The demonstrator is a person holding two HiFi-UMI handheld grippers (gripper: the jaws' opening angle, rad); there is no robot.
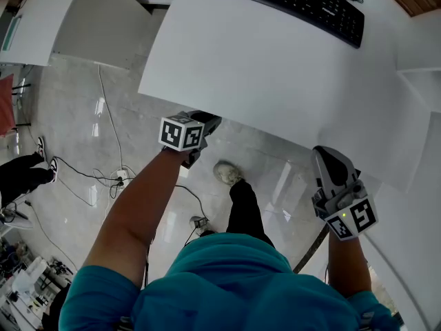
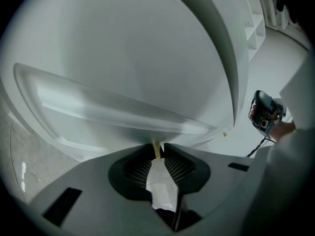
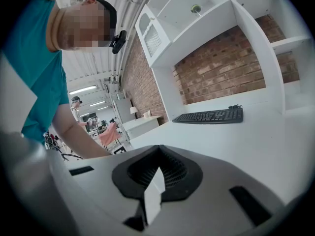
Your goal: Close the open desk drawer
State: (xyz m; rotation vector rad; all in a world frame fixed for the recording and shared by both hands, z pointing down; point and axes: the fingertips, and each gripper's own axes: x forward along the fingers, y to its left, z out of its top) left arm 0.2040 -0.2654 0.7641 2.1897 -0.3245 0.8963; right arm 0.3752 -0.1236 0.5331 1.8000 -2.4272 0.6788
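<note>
In the left gripper view the white drawer front, with a long shallow recess, fills the picture. My left gripper has its jaws nearly together on the front's lower edge, with a thin tan strip between the tips. In the head view this gripper reaches under the front edge of the white desk top, and its tips are hidden there. My right gripper hangs at the desk's right front edge. It is shut with nothing between its jaws, and points across the desk top.
A black keyboard lies at the back of the desk, and white shelves stand before a brick wall. Cables and a power strip lie on the glossy floor. My foot is under the desk edge. Another person's legs stand at the left.
</note>
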